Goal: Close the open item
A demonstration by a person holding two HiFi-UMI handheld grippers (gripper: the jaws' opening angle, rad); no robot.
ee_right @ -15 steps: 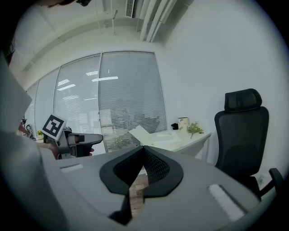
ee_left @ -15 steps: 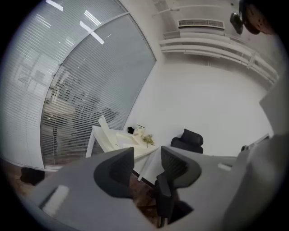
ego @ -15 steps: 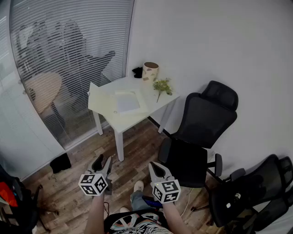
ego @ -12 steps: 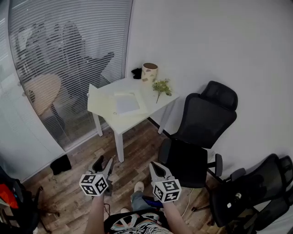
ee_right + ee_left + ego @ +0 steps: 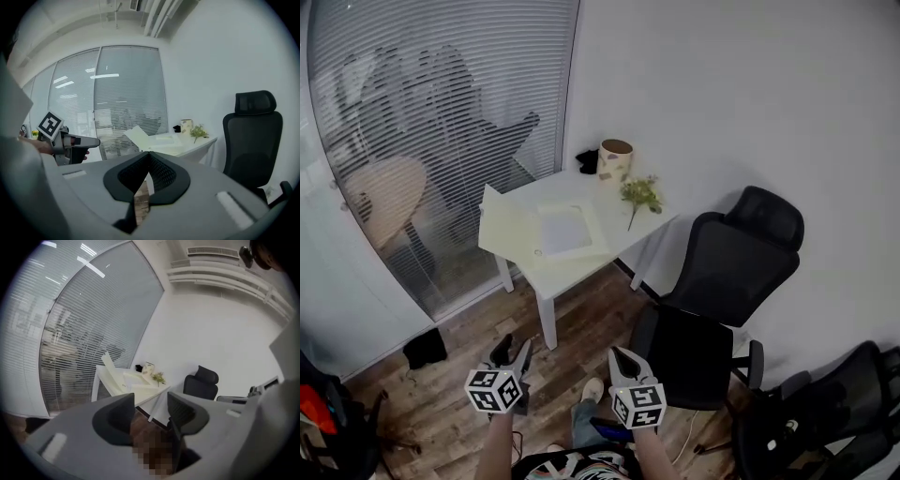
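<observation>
Head view: left gripper (image 5: 512, 349) spread, empty; right gripper (image 5: 620, 357) clenched; both angled slightly downward.

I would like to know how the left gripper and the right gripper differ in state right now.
The left gripper has its fingers wide apart; the right gripper has its fingers together at the tips. The left gripper's gap is broad; the right gripper leaves only a thin slit lower down. Both are empty and point toward the white table, well short of it.
</observation>
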